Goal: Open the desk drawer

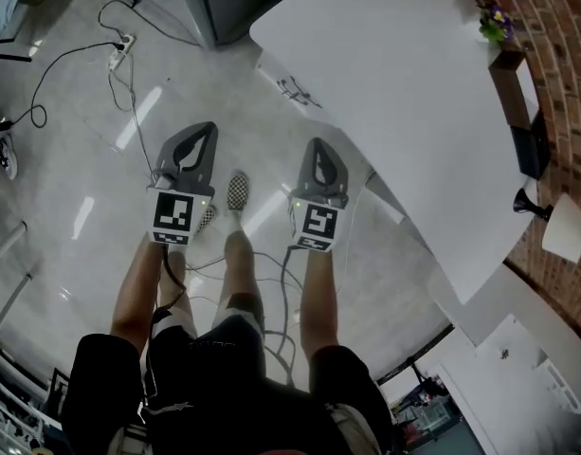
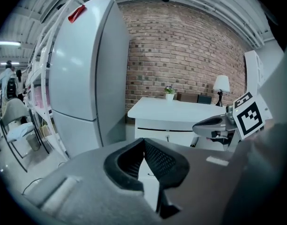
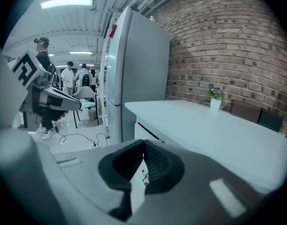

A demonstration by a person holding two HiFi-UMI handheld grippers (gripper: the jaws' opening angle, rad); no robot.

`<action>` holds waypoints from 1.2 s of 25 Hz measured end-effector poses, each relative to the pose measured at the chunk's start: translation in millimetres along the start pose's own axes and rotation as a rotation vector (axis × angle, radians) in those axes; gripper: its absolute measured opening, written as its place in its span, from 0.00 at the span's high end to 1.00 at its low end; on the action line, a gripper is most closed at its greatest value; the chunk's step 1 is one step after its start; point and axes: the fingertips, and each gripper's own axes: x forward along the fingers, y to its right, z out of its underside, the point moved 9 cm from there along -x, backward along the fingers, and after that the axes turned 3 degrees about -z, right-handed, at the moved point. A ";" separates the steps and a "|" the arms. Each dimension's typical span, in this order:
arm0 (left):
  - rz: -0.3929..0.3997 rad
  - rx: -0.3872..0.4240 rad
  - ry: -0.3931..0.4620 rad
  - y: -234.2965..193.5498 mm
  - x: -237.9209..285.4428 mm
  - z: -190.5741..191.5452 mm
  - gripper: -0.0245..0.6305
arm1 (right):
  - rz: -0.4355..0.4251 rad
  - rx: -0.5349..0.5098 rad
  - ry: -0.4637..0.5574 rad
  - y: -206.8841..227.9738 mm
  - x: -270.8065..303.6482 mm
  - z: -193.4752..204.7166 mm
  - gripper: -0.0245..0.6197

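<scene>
Nearest the person, the two grey two-jaw tools, the left gripper (image 1: pixel 203 133) and the right gripper (image 1: pixel 317 146), each have their jaws together on nothing. Beyond them, well apart, the flat white drawer front (image 1: pixel 288 85) under the white desk top (image 1: pixel 394 83) looks shut and untouched, so reaching, gripping and pulling are all left to do.

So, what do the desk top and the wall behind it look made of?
The desk top looks like smooth white laminate or painted board: even matte surface, no grain. The wall is exposed red-brown brick, mortar joints showing.
</scene>
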 end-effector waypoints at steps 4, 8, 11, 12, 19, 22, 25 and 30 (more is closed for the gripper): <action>0.000 -0.006 -0.020 0.9 16.4 33.3 0.95 | -0.011 -0.019 -0.010 1.2 24.7 28.8 0.96; 0.004 -0.008 -0.039 3.1 30.3 60.3 0.95 | -0.019 -0.038 -0.024 1.6 47.6 52.9 0.96; 0.003 -0.011 -0.052 4.2 37.9 73.4 0.95 | -0.003 -0.104 -0.052 5.0 64.3 63.0 0.96; 0.001 -0.014 -0.055 4.7 39.6 77.6 0.95 | 0.002 -0.140 -0.063 6.1 69.4 64.9 0.95; -0.007 -0.041 -0.089 7.4 43.0 98.8 0.95 | 0.007 -0.372 -0.189 7.4 100.3 75.4 0.79; -0.008 -0.045 -0.098 7.4 42.7 103.0 0.95 | 0.008 -0.486 -0.252 6.9 116.0 78.4 0.70; -0.010 -0.048 -0.104 5.7 42.8 106.0 0.95 | 0.004 -0.558 -0.301 5.0 132.1 83.4 0.68; -0.014 -0.068 -0.112 1.8 43.7 112.4 0.95 | 0.008 -0.643 -0.355 1.9 152.7 95.0 0.67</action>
